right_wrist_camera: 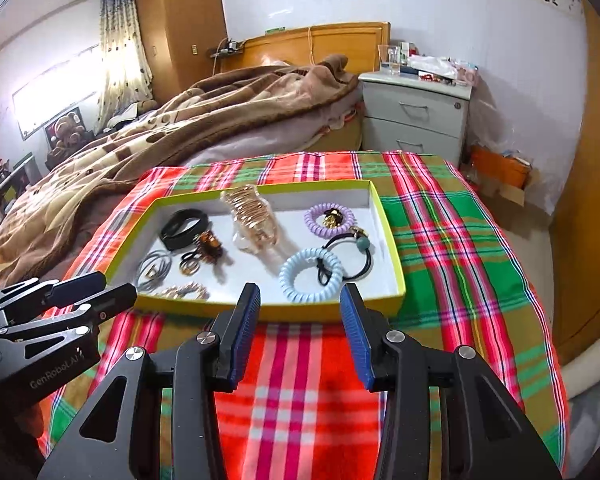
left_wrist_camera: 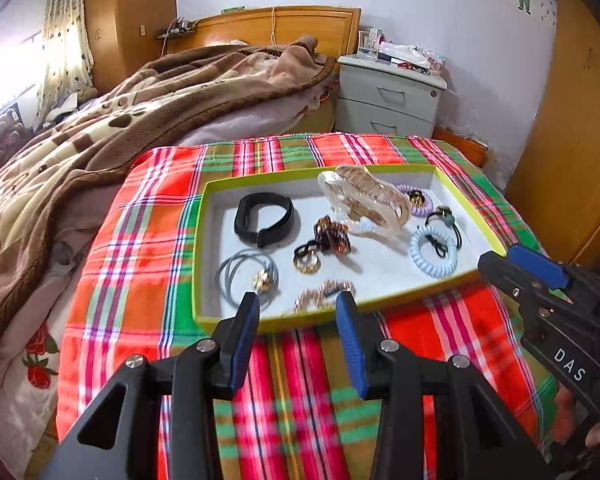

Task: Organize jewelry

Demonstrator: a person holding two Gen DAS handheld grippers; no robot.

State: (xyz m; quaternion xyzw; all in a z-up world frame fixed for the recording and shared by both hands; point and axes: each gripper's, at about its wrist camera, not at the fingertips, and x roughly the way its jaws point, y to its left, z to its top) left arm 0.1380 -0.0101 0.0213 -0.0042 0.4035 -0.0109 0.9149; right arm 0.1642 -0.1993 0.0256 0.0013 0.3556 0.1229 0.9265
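The shallow lime-green cardboard tray [left_wrist_camera: 470,196] with a white floor sits mid-frame on the red, green and orange plaid cloth [left_wrist_camera: 140,240], and holds the jewelry: a black leather wrap bracelet [left_wrist_camera: 265,218], a pale blue spiral coil band [right_wrist_camera: 310,274], a lilac coil band [right_wrist_camera: 327,220] and a clear, gold-flecked claw clip [left_wrist_camera: 366,202]. Both the left gripper [left_wrist_camera: 298,300] and the right gripper [right_wrist_camera: 300,294] hover at the tray's near edge, jaws apart and empty. Judged best: target 1 isolated piece, such as the blue coil, avoiding tangled neighbours. Readable writing: "DAS" lower right in the left view, "GenRobot.AI" lower left in the right view.
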